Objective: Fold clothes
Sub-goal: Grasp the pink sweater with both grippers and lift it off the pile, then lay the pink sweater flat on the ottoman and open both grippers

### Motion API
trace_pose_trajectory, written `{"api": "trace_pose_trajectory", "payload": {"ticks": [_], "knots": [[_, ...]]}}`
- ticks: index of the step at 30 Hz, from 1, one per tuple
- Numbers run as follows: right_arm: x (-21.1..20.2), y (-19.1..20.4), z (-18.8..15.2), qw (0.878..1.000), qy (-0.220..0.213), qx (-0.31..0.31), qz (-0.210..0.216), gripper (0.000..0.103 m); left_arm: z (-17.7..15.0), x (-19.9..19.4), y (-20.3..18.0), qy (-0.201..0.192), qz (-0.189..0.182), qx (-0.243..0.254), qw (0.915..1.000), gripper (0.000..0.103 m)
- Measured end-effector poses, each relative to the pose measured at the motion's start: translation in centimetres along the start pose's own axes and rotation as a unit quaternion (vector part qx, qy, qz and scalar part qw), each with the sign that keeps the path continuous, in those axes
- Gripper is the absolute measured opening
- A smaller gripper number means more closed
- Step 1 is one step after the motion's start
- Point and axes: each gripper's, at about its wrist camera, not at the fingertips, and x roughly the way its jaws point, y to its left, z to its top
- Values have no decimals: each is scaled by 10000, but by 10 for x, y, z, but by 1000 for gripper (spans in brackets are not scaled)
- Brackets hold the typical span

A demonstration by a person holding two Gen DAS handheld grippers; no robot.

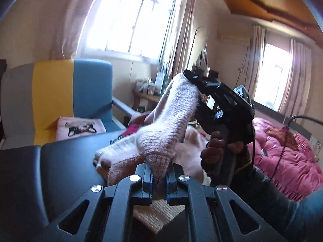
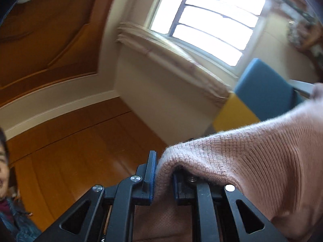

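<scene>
A fuzzy pink knit garment [image 1: 171, 117] hangs stretched in the air between my two grippers. My left gripper [image 1: 159, 179] is shut on its lower end, the knit pinched between the blue pads. My right gripper [image 1: 193, 80], seen in the left wrist view with the hand on its grip, holds the upper end, raised higher. In the right wrist view my right gripper [image 2: 164, 173] is shut on the same pink knit [image 2: 252, 157], which drapes over the right finger and off to the right.
A black table [image 1: 60, 171] lies below, with pale clothes [image 1: 193, 141] piled on it. A blue and yellow chair [image 1: 60, 92] with a pink cushion stands behind. A pink quilt [image 1: 286, 149] lies at right. The person's face [image 2: 3, 171] shows at the left edge.
</scene>
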Motion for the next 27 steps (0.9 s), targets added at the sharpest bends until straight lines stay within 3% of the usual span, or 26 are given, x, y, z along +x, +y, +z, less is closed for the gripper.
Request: {"api": "trace_pose_trajectory", "payload": {"ticks": [4,8,10,13,14,15,17,18,20,23,25,27], "knots": [[56,67,0,9959,318,-520,676,16,16,-72,14,-653,-72,-262,9975,7],[126,121,-2,9862,634,-869,1256,17,37,-141,52,-1285,53,-762,9888,7],[165,133,-8,9831,863,-952,1302,23,44,-173,79,-1544,280,-1080,9817,7],[229,132,-28,9809,1295,-1055,993,29,51,-203,118,-1617,1130,-1344,9711,7],[254,121,-40,9806,1509,-1012,742,43,52,-206,136,-1522,1457,-1451,9667,7],[278,110,-52,9791,1722,-967,490,74,52,-206,155,-1391,1793,-1563,9613,10],[325,83,-80,9708,2254,-824,-64,94,43,-193,202,-834,2553,-1911,9441,15],[346,62,-102,9608,2658,-683,-403,94,38,-185,227,-532,2930,-2087,9315,15],[369,24,-143,9383,3286,-414,-992,94,12,-174,266,-51,3279,-2493,9112,15],[361,-26,-194,9153,3773,-73,-1409,94,-28,-162,314,533,3674,-3008,8785,15],[346,-49,-213,9053,3920,154,-1628,94,-48,-164,323,660,3842,-3111,8667,15],[316,-79,-228,8948,4006,367,-1937,94,-65,-163,322,741,3847,-3111,8659,16]]}}
